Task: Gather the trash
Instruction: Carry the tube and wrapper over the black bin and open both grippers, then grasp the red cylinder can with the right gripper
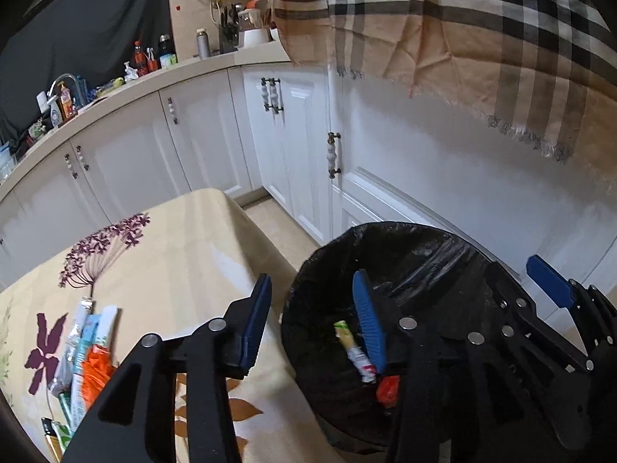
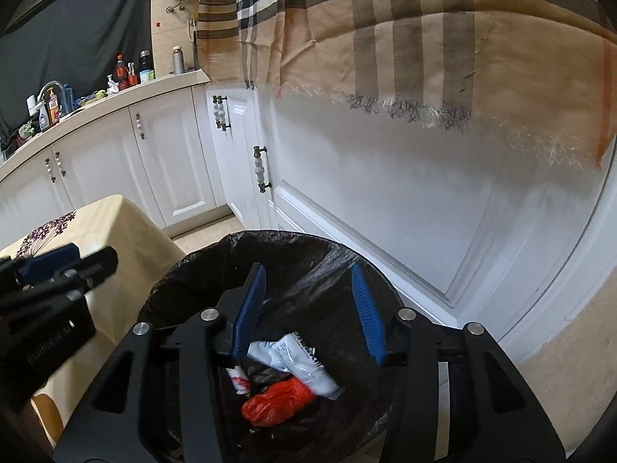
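Observation:
A round bin lined with a black bag (image 1: 424, 254) (image 2: 308, 247) stands on the floor beside the table. Inside it lie a white wrapper (image 2: 297, 362), a red plastic scrap (image 2: 277, 401) (image 1: 386, 390) and a small green-and-white packet (image 1: 354, 351). My right gripper (image 2: 308, 312) is open and empty, right above the bin mouth. My left gripper (image 1: 312, 328) is open and empty, spanning the table edge and the bin's left rim. Several wrappers (image 1: 85, 351), white, teal and orange, lie on the table at the lower left of the left wrist view.
The table has a cream floral cloth (image 1: 162, 254) (image 2: 115, 231). White cabinets (image 1: 200, 139) (image 2: 385, 193) stand close behind the bin. A plaid cloth (image 1: 462, 19) (image 2: 385, 31) hangs above. The counter (image 1: 115, 85) holds bottles. Tan floor (image 2: 559, 366) lies right of the bin.

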